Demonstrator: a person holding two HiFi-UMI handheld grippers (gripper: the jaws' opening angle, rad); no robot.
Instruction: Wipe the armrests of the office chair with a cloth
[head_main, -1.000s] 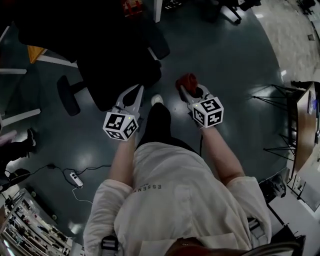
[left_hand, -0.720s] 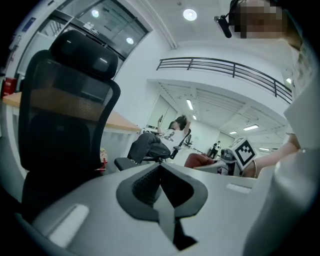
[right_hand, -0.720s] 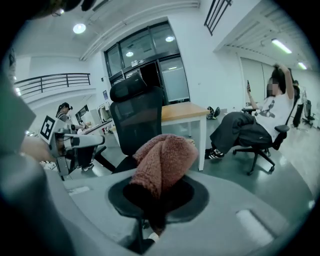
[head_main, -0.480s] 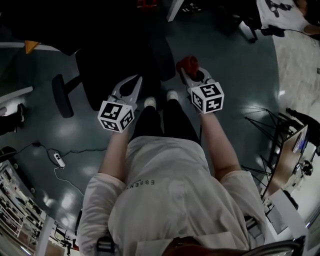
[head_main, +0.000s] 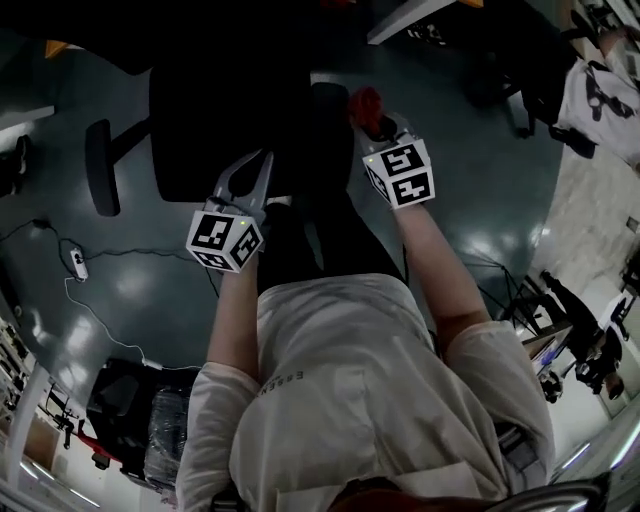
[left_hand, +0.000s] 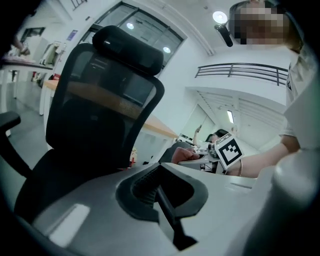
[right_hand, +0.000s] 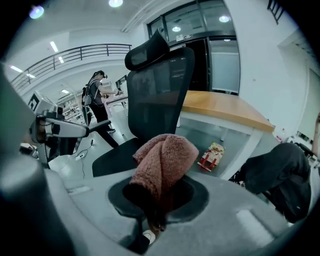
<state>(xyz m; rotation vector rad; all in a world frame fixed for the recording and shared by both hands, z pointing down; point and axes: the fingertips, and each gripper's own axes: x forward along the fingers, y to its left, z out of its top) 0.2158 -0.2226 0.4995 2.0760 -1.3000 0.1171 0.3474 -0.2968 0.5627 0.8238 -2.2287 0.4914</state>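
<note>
**Cloth held beside armrest; left jaws shut, empty**

The right gripper (head_main: 374, 122) has its jaws clamped on the red-brown cloth (head_main: 367, 103). The right gripper view shows the fold pinched between them. The head view alone places the cloth just beside one dark armrest (head_main: 328, 118) of the office chair (head_main: 215, 120); contact cannot be judged. The left gripper (head_main: 260, 165) hangs at the seat edge. Its own view shows the jaws closed together on nothing. The other armrest (head_main: 100, 165) stands well apart from both grippers.
</note>
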